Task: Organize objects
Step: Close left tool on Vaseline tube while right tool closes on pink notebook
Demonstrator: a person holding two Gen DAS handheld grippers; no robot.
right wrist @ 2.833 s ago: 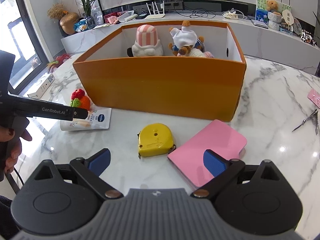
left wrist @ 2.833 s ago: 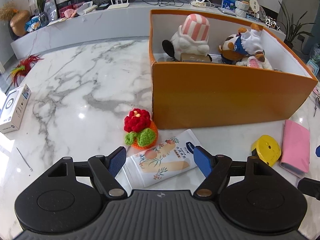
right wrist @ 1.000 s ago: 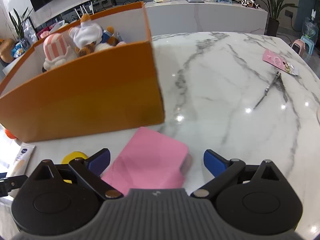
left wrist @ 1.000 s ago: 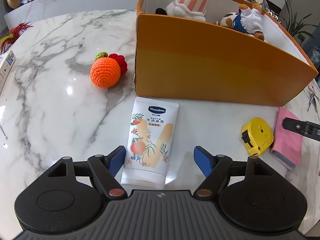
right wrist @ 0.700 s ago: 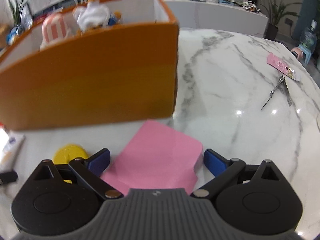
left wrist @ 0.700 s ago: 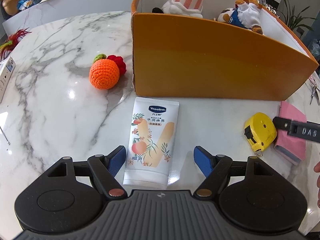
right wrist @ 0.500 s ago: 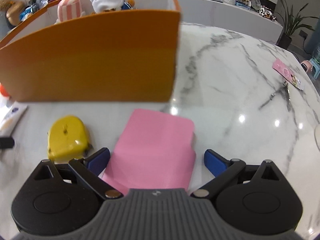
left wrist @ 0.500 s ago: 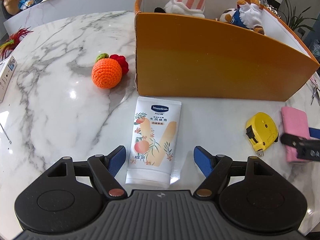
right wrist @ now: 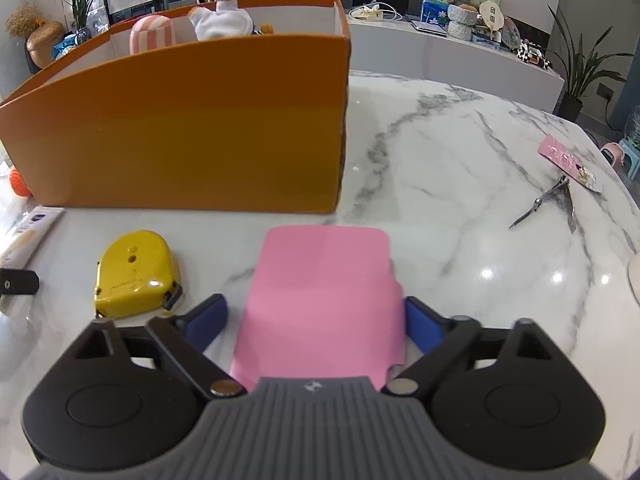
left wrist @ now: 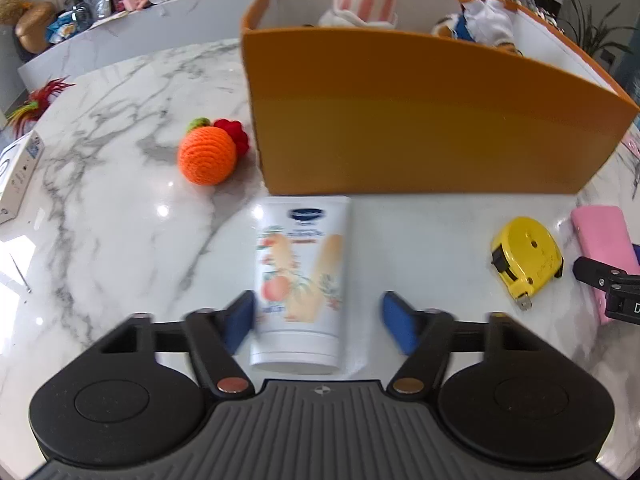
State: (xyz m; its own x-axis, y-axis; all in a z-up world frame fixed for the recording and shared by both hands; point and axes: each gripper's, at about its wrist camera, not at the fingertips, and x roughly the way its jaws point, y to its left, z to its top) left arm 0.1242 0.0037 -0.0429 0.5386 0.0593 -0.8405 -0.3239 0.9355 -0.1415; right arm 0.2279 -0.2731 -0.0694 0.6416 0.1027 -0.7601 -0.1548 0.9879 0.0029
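A white Vaseline lotion tube (left wrist: 302, 276) lies on the marble table in front of the orange box (left wrist: 400, 132). My left gripper (left wrist: 320, 320) is open with its blue fingers on either side of the tube's cap end. My right gripper (right wrist: 316, 324) is open around the near end of a flat pink case (right wrist: 324, 288); the case also shows in the left wrist view (left wrist: 600, 240). A yellow tape measure (right wrist: 134, 274) lies left of the case. A crocheted orange toy (left wrist: 206, 158) sits left of the box.
The orange box (right wrist: 180, 128) holds plush toys (left wrist: 366, 0). Scissors (right wrist: 548, 200) and a pink card (right wrist: 568, 162) lie at the right. A white device box (left wrist: 18, 176) sits at the table's left edge. A counter with clutter runs behind the table.
Both grippers have moved forward and lower: the left one now straddles the tube's cap end, the right one now straddles the pink case. Both stay open.
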